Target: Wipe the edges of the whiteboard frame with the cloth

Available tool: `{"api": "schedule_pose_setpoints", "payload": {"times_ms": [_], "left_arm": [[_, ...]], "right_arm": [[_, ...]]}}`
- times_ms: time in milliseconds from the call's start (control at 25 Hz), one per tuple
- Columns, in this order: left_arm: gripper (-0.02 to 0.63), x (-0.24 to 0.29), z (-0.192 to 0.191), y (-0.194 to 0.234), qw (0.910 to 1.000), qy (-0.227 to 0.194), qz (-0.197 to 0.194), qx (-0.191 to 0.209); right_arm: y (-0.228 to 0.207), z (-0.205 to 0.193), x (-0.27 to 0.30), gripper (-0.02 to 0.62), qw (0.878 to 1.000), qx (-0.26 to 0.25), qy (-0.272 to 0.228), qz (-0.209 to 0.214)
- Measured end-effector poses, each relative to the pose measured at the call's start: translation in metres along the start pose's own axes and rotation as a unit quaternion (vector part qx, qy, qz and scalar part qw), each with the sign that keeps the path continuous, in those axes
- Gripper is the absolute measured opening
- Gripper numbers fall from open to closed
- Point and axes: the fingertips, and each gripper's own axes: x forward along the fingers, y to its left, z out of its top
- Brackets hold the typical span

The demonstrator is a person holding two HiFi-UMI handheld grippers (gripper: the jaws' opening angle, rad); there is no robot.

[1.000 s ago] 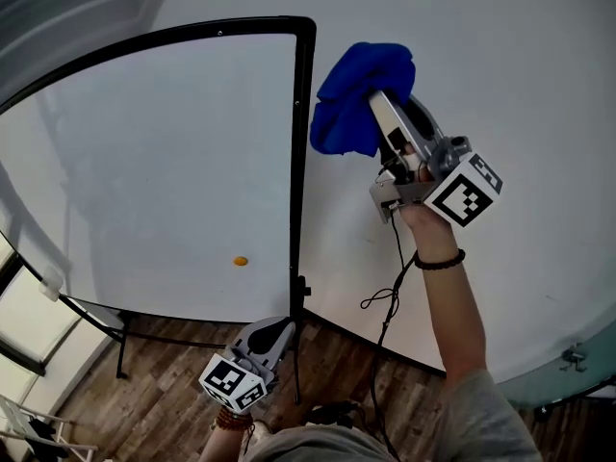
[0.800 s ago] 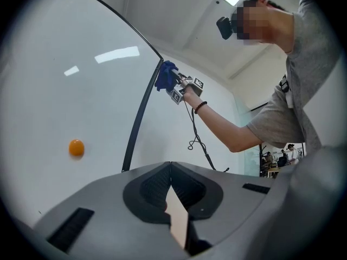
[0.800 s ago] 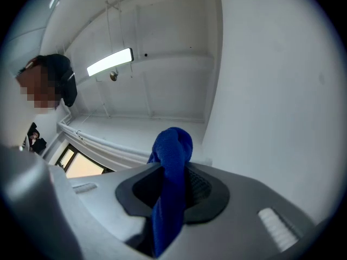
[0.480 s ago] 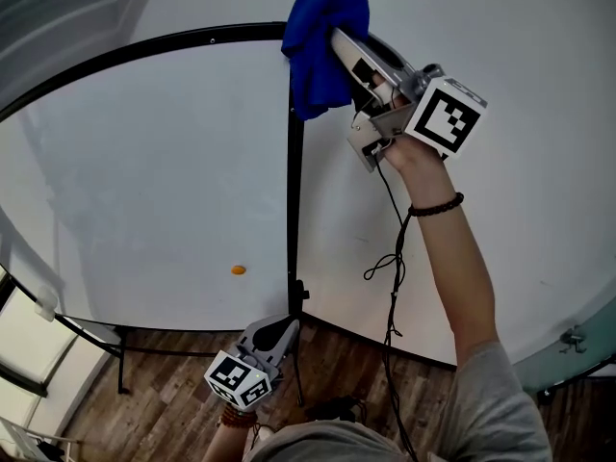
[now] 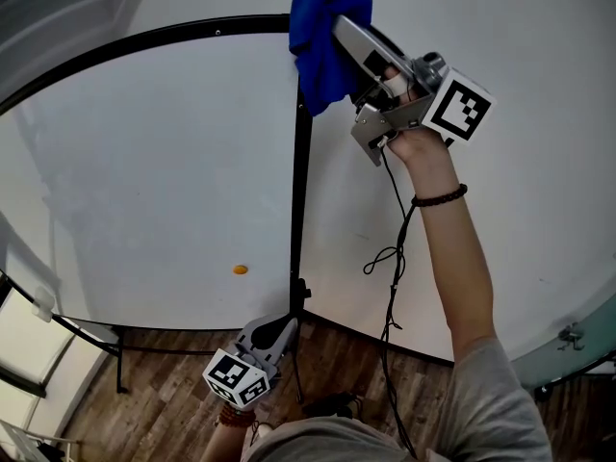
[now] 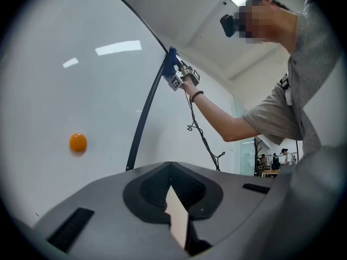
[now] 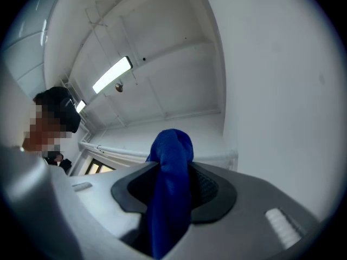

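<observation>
cloth (image 5: 322, 41) now up at whiteboard frame (image 5: 300, 210) top corner, tight in right gripper (image 5: 341, 27); left gripper (image 5: 284, 325) closed

- Orange magnet (image 5: 240, 269): small, round, low on the whiteboard (image 5: 144, 162).
- Black cable (image 5: 392, 277): loosely looped, hanging in front of the white wall (image 5: 539, 181).
- Dark beaded bracelet (image 5: 440, 198): round the raised wrist.
- Grey T-shirt (image 6: 282, 112): short-sleeved.
- Wood-plank floor (image 5: 164, 393): brown, below the wall.
- Strip light (image 7: 111, 75): lit, on the white ceiling.
- Metal fitting (image 5: 572, 335): small, low on the wall at far right; kind unclear.
</observation>
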Motion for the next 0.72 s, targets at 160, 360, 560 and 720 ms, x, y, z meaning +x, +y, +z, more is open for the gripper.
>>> {"api": "schedule_pose_setpoints", "payload": {"times_ms": [160, 360, 560, 720], "left_arm": [[0.008, 0.0015, -0.0001, -0.0025, 1.0000, 0.003, 0.003, 0.002], [0.008, 0.0040, -0.0042, -0.0039, 1.0000, 0.008, 0.000, -0.002], [0.008, 0.0065, -0.0026, -0.0072, 0.9999, 0.011, -0.004, -0.006], [0.008, 0.0069, -0.0033, -0.0076, 0.9999, 0.011, -0.005, -0.007]], "right_arm": [[0.0047, -0.0024, 0.0041, 0.166, 1.000, -0.012, 0.019, 0.006], [0.0029, -0.0054, 0.0036, 0.163, 0.998, 0.042, 0.005, 0.040], [0.0091, -0.0044, 0.0055, 0.150, 0.999, 0.003, 0.018, 0.038], [0.0116, -0.0051, 0.0062, 0.143, 0.999, -0.023, 0.034, 0.022]]}}
